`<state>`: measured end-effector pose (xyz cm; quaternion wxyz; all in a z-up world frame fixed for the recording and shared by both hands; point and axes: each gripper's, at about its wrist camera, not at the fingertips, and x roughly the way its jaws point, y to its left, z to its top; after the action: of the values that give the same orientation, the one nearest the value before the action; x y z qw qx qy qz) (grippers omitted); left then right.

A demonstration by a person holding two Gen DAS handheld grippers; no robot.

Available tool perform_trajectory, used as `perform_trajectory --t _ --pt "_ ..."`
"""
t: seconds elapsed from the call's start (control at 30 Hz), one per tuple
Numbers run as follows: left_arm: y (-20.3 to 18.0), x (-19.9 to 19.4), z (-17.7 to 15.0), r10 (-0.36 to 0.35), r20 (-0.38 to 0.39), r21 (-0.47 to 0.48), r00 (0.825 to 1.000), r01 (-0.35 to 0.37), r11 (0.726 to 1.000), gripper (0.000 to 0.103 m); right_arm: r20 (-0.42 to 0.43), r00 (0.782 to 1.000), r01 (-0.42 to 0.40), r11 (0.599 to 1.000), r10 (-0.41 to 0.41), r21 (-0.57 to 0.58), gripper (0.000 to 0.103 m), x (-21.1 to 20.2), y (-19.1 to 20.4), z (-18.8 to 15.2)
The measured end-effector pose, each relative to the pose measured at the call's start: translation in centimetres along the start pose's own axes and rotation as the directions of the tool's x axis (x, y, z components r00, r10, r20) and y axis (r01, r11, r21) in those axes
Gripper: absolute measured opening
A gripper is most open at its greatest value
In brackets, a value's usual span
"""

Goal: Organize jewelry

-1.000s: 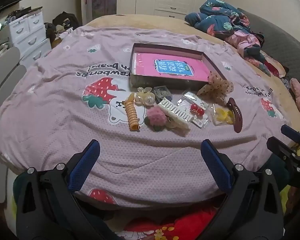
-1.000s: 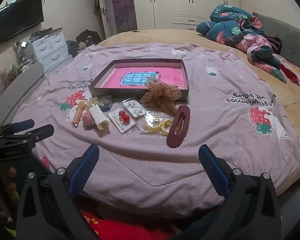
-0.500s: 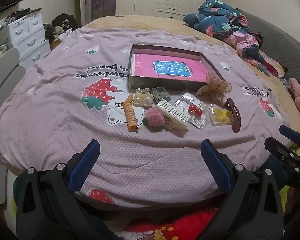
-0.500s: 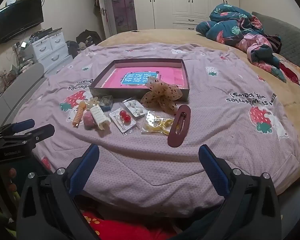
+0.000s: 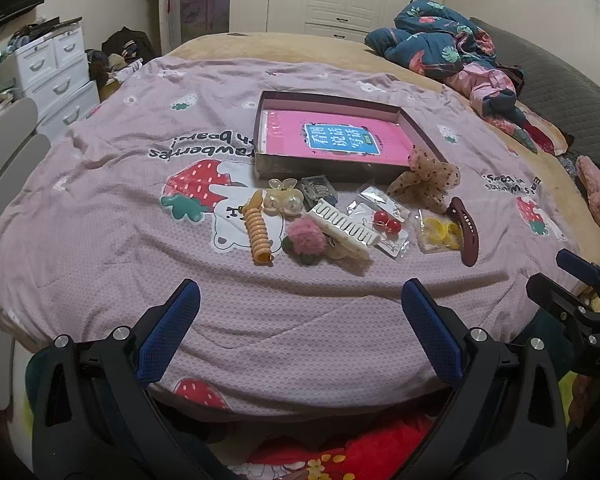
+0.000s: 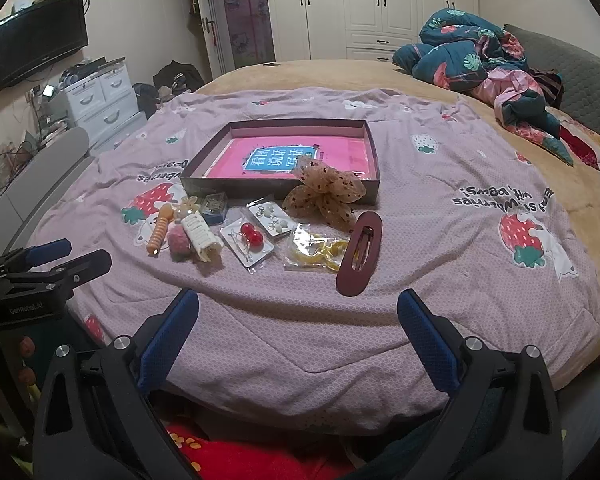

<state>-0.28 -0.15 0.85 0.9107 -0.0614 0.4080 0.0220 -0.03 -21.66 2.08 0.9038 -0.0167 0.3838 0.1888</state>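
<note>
Clearly nothing has gone into the shallow box (image 6: pixel 374 168) yet: the pieces lie in a loose row on the quilt (image 6: pixel 440 240) just off the box's near wall, toward the bed's near edge. From the left end come the orange spiral tie (image 5: pixel 259 232), the pearl clip (image 5: pixel 283 200), the pink pompom (image 5: pixel 306 236) and the white claw clip (image 5: pixel 342 230), which overlaps the pompom and the red earring card (image 5: pixel 386 228). Past that sit the yellow packet (image 6: pixel 314 250), the maroon oval clip (image 6: pixel 360 254) and the dotted bow (image 6: pixel 326 196), which leans on the box's near right corner.

Both tools hang short of the row, over the quilt's near edge. The left gripper (image 5: pixel 300 326) is spread wide and empty; the right gripper (image 6: pixel 298 330) is the same.

Crowding is the main risk, in my view. A grab at the claw clip could drag the pompom or flick the earring card aside. The plastic sleeves look slippery and flat, so fingers may skid over them or pinch quilt fabric instead. The soft, rumpled cover could also let small pieces roll toward the edge. The bow may snag on the box wall when lifted
</note>
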Motion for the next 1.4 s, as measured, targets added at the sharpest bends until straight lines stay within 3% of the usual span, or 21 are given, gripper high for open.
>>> perform_trajectory --t 1.4 --pt "-1.2 0.2 0.0 -0.019 -0.008 0.019 1.0 0.019 1.0 0.094 0.021 1.0 -0.007 1.0 0.007 0.018 0.099 -0.4 -0.5 0.2"
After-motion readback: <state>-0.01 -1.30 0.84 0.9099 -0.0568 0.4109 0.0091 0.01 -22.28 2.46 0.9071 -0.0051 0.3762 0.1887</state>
